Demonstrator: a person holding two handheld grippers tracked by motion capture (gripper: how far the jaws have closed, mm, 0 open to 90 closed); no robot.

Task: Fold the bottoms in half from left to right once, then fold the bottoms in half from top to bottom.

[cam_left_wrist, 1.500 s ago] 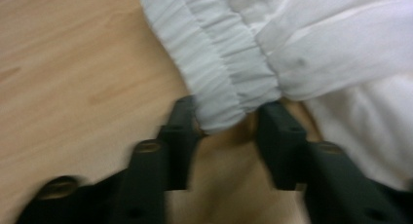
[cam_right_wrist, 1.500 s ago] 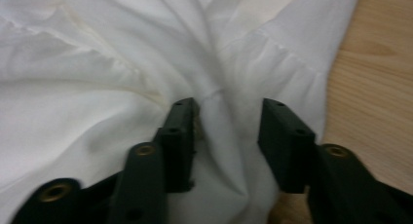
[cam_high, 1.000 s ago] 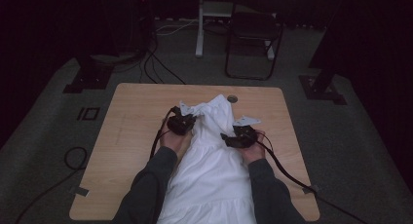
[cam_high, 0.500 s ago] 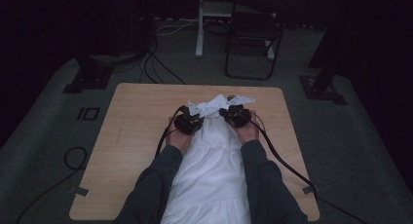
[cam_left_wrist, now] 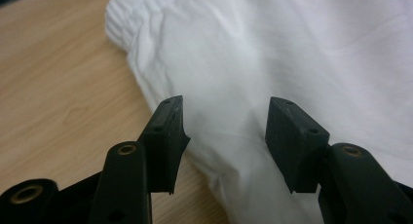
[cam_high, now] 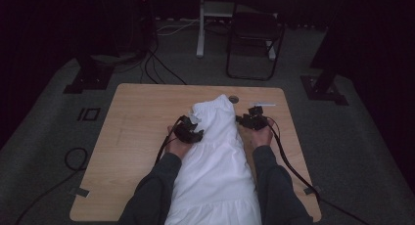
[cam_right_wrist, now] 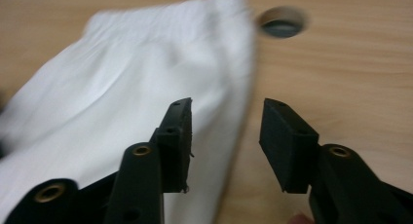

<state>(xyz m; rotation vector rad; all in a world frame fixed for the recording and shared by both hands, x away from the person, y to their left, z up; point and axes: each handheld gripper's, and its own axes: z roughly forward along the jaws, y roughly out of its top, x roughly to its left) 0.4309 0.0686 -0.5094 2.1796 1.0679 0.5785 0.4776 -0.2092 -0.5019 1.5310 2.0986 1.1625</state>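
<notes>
A white garment (cam_high: 215,156) lies along the middle of the wooden table (cam_high: 137,117). Its narrow gathered end points to the far side, and its wide part runs toward the near edge, between the two forearms of the person. The far end stops just beside a round hole (cam_high: 233,99) in the table top.

The left gripper (cam_high: 190,133) sits at the left edge of the garment, about at the height of the narrow part. In the left gripper view, the jaws stand apart, about half open, and they have just been opening. The white cloth (cam_left_wrist: 272,53) lies under and ahead of them. Its left border passes close to the left jaw, and bare wood shows to the left of it. The pads do not press on the cloth.

The right gripper (cam_high: 250,120) is at the right edge of the garment, a little farther on the table than the left one. In the right gripper view, the jaws are also about half open, and they have just been opening. The garment (cam_right_wrist: 122,97) lies to the left and ahead. Its right border runs near the left jaw, and in the gap between the jaws mostly bare table is seen. The round hole (cam_right_wrist: 282,23) is far ahead, to the right of the end of the cloth. Nothing is clamped between these jaws.
</notes>
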